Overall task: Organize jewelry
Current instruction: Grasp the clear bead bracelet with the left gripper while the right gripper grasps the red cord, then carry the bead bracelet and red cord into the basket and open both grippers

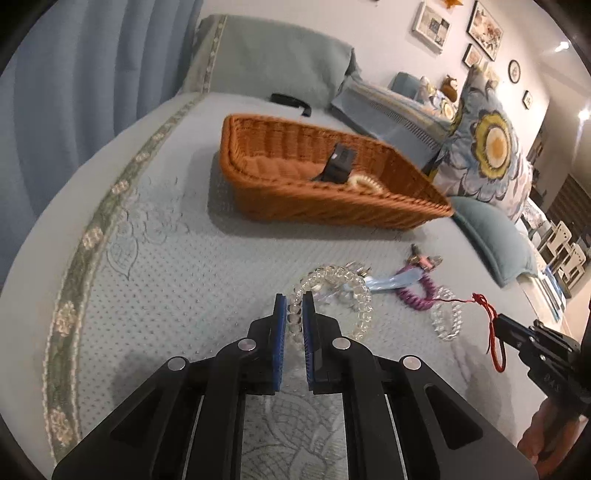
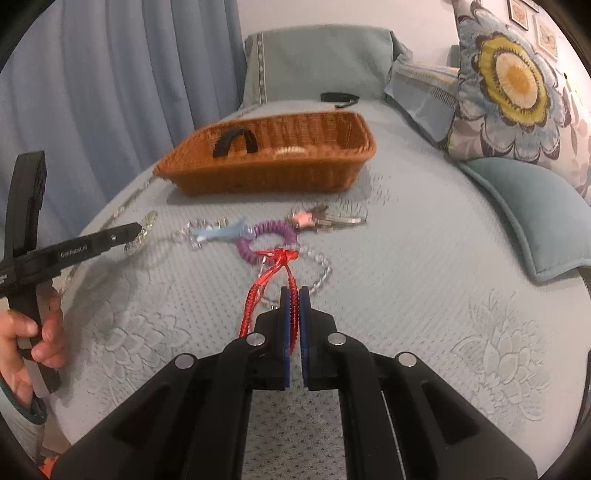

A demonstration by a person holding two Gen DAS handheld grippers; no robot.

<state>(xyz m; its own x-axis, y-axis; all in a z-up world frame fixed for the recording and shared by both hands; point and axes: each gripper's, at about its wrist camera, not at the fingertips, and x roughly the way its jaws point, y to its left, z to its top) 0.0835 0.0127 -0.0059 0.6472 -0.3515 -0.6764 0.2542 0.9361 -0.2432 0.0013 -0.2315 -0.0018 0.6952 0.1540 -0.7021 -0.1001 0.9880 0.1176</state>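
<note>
Right wrist: basket [image 2: 266, 177] (black clip [image 2: 233, 139] inside)

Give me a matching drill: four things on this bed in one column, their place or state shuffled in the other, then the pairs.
1. red cord bracelet
2. clear bead bracelet
3. black band
4. purple coil

a. inside the wicker basket
b. lying free on the bedspread
c. in the right gripper
d. in the left gripper

Pairs: 1-c, 2-d, 3-a, 4-b

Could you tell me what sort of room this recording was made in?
Probably a home living room or bedroom: a quilted cover, a floral cushion, blue curtains and framed pictures on the wall.
</note>
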